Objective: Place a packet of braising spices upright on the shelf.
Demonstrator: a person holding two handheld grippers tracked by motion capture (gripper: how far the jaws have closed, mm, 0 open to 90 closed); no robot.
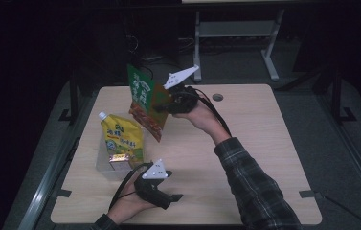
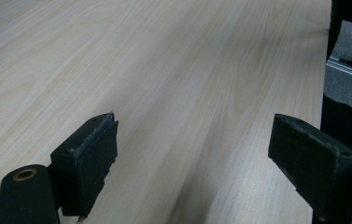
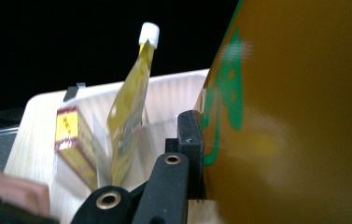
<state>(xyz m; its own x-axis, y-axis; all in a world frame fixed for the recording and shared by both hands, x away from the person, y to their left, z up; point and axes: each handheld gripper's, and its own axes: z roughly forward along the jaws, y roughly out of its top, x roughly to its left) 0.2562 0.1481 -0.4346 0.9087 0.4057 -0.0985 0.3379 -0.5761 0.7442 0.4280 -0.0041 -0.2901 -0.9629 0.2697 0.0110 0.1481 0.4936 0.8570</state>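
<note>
1. Above the table's (image 1: 245, 143) far left part, the right gripper (image 1: 167, 108) held a green and orange bag (image 1: 145, 101) in the air, its jaws clamped on the bag's edge.
2. Seen from the right gripper view, the bag (image 3: 299, 116) sat tight against one black jaw, tilted and clear of the tabletop.
3. Near the left edge stood a clear tub (image 1: 105, 165), and in it were a yellow pouch (image 1: 123, 139) with a white cap and a small box (image 1: 119, 162); the right gripper view showed the pouch (image 3: 127, 107) upright and the box (image 3: 73, 140) just beside it.
4. Close to the near edge, the left gripper (image 1: 168, 196) rested low over the wood, jaws spread wide and empty; its own view showed bare wood (image 2: 164, 84) between them.
5. Judged from this, the packing looked partly done: two items were in the tub, while the bag was not yet in. It remained to carry it over the tub, lower it beside the pouch and let go.
</note>
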